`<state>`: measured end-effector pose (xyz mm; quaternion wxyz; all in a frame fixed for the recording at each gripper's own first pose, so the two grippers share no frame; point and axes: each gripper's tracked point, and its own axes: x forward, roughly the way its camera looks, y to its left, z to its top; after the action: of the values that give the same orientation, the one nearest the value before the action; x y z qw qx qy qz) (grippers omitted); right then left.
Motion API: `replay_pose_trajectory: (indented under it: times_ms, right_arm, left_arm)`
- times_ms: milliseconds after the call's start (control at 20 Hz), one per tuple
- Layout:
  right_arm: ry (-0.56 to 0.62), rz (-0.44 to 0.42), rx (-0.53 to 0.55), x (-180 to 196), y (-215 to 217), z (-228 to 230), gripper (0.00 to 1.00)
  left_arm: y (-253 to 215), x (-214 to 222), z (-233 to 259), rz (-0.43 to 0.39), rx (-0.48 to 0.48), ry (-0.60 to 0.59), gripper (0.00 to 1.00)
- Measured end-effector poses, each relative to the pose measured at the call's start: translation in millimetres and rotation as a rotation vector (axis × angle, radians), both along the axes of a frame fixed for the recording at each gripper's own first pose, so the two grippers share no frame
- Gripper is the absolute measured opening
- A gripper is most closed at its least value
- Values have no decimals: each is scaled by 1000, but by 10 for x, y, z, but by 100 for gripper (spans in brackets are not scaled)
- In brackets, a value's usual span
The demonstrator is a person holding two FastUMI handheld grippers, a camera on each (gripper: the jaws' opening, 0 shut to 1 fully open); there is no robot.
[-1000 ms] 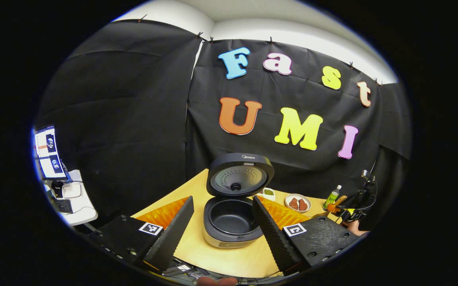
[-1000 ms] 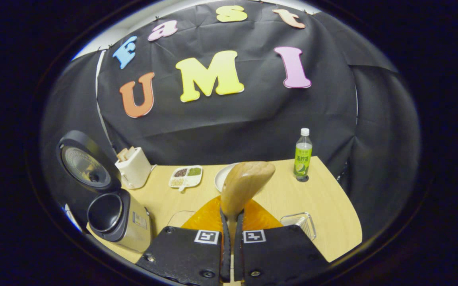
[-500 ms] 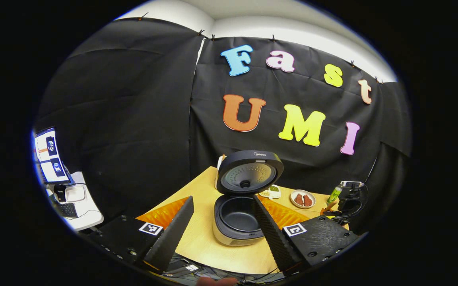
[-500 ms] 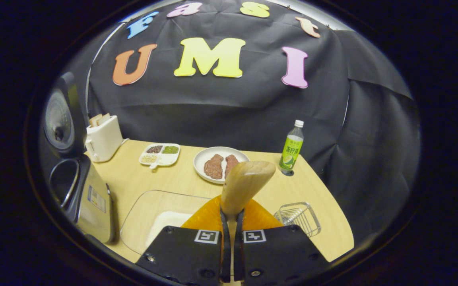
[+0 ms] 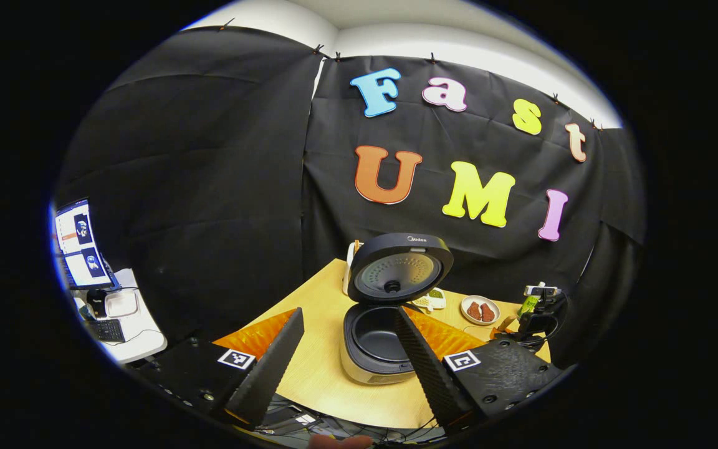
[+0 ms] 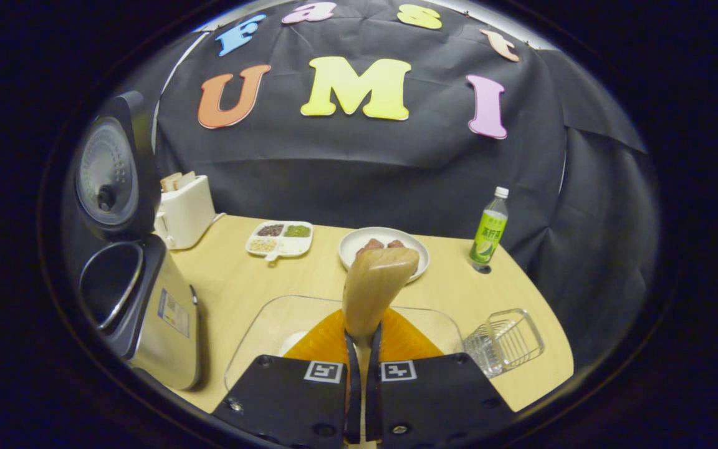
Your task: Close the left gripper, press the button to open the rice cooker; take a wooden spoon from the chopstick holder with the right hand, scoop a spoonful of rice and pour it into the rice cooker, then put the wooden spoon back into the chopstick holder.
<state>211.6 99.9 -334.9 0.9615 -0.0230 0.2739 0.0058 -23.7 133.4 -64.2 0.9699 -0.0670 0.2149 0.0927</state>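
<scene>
Wooden spoon (image 6: pixel 376 284) sits clamped in right claw (image 6: pixel 363 349), now lower over glass rice dish (image 6: pixel 253 330) on worktop (image 6: pixel 234 280); scoop comes next. Left claw (image 5: pixel 346 368) gapes apart near open rice cooker (image 5: pixel 384 312).

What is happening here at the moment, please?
A person works with two hand-held grippers at a wooden table. The rice cooker already stands open, its lid up and its pot looking empty. The left gripper hangs open in front of it, holding nothing. The right gripper is shut on the wooden spoon and holds it above the clear container of rice. No rice shows on the spoon, so the scoop seems not yet done.
</scene>
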Motion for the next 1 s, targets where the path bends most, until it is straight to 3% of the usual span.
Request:
replay_pose_trajectory:
  times_ms: [150,500,800,1000]
  right_arm:
    - [20,15,71,-28,115,-24,8]
    - [113,8,355,-96,254,-51,8]
    - [238,-178,834,-69,-15,-174,9]
    - [250,-191,990,-117,-125,-172,8]
  left_arm:
    - [9,-13,-24,1,-2,1,95]
    - [14,-25,-53,1,1,7,95]
    - [-101,-15,-48,-16,-6,7,95]
    - [-227,18,-53,-33,-13,11,95]
